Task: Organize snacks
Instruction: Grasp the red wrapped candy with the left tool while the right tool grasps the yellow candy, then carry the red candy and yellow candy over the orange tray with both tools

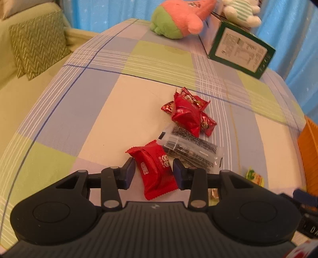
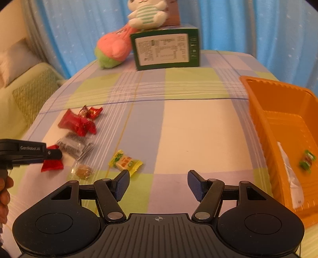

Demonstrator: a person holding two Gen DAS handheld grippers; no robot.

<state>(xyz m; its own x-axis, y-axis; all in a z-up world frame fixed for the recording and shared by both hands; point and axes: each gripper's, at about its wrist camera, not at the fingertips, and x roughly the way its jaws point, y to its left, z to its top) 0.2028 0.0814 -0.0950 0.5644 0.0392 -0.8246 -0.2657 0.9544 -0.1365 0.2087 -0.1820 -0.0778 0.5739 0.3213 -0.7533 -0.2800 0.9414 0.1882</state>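
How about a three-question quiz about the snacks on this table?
1. True or false: the orange basket has nothing in it.
2. What sits between the fingers of the left gripper? A) yellow candy B) red packet C) pink plush
3. Fill in: the white striped plush sits on top of the green ___.

Key:
1. False. A green-wrapped candy lies inside.
2. B
3. box: the green box at the far side of the table.
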